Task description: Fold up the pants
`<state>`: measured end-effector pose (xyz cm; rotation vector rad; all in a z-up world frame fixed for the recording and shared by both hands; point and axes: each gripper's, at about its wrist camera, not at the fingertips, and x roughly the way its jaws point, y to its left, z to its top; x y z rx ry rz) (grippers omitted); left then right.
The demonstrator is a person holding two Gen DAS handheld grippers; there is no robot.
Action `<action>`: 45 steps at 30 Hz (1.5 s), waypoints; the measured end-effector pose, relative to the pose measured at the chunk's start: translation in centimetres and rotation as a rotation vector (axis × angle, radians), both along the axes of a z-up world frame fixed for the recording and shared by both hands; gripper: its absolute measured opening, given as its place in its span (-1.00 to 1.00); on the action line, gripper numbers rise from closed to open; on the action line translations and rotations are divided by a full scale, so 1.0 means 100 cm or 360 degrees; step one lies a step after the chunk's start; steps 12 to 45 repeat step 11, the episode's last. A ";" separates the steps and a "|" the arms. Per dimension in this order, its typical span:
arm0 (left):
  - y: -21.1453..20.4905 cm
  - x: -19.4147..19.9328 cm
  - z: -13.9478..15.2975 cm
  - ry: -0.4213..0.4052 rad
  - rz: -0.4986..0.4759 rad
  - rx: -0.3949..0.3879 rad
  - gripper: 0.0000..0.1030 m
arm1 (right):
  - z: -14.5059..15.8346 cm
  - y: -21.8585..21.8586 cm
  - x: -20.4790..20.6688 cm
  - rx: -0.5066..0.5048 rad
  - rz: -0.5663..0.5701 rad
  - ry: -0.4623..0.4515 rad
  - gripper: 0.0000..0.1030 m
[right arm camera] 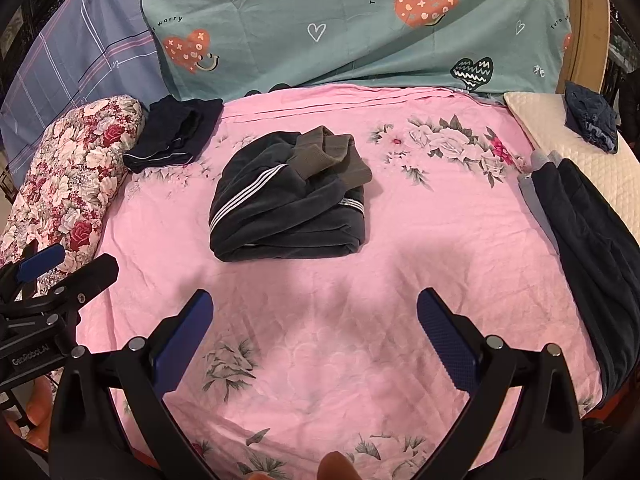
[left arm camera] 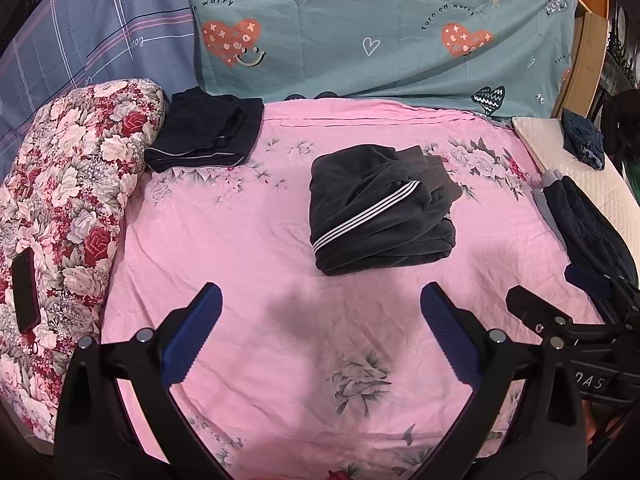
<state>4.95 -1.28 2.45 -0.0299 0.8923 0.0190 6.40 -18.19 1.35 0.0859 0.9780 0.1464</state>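
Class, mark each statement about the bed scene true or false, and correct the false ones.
1. The striped pants lie folded on the pink sheet. True.
2. The left tool grips the pants. False: it is open and empty.
3. A second dark folded garment lies beside the floral quilt. True.
4. The right tool is shut. False: it is open.
5. A phone lies on the pink sheet. False: it rests on the quilt.

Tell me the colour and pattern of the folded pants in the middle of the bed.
Dark grey pants with three white side stripes; clearest in the right wrist view.
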 end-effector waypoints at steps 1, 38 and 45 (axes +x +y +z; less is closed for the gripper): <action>0.000 0.000 0.000 -0.0005 -0.0003 0.0005 0.96 | -0.001 0.001 0.000 -0.0001 0.0003 0.0003 0.97; 0.001 0.000 -0.001 0.0001 -0.0009 0.0022 0.96 | -0.003 0.003 0.000 0.0002 0.0013 0.0015 0.97; 0.001 0.000 -0.001 0.0001 -0.0009 0.0022 0.96 | -0.003 0.003 0.000 0.0002 0.0013 0.0015 0.97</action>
